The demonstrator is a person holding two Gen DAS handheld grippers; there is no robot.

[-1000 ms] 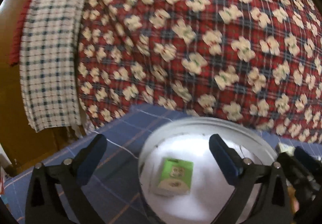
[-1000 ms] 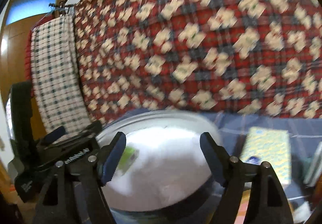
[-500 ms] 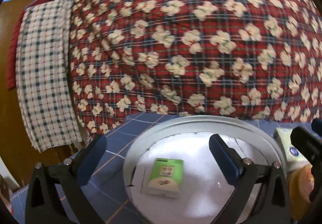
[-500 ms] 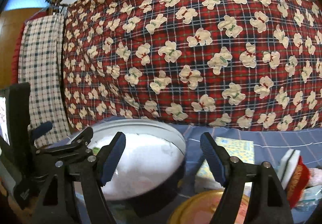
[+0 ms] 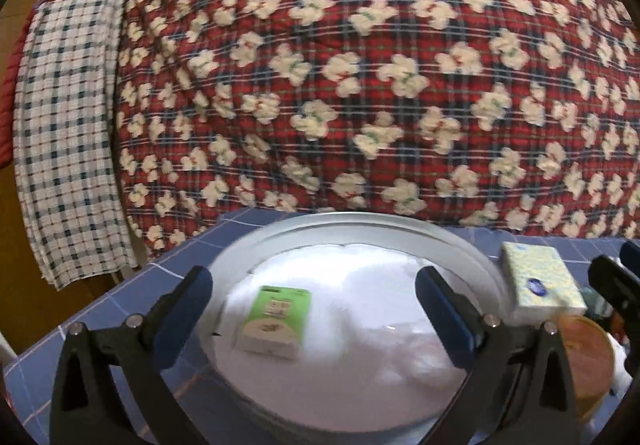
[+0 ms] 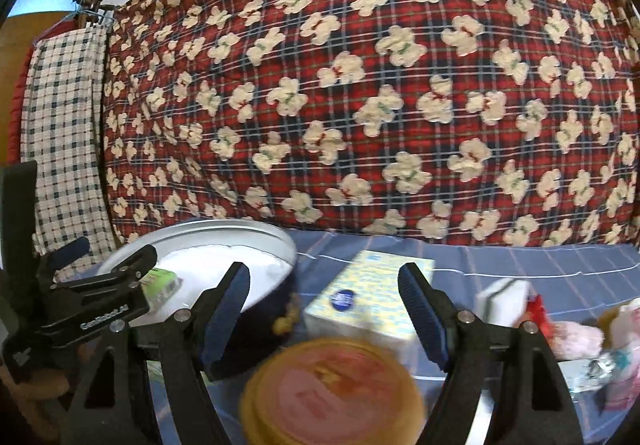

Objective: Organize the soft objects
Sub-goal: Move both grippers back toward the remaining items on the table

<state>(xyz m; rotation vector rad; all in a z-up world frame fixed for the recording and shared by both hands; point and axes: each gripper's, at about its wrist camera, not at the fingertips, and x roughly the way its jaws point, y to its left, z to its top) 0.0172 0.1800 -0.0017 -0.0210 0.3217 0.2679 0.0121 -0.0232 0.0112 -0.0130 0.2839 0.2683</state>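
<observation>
Presently, left tongs [image 5: 314, 309]: agape, empty, over round basin [image 5: 360, 223].
Green pack [image 5: 276, 317]: in basin, between left tongs; print unreadable.
Right tongs [image 6: 324, 309]: agape, empty.
Tissue pack [image 6: 372, 295]: between right tongs, blue oval label, illegible.
Writing: "GenRobot.AI" on left tongs' body.

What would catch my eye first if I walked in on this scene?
The huge red plaid quilt with cream bear shapes fills the whole background. In front of it, on the blue checked cloth, stands a round white-lined tub holding a small green and white packet. Beside the tub lies a yellow patterned tissue pack, with a round orange tin lid nearest the camera.
</observation>
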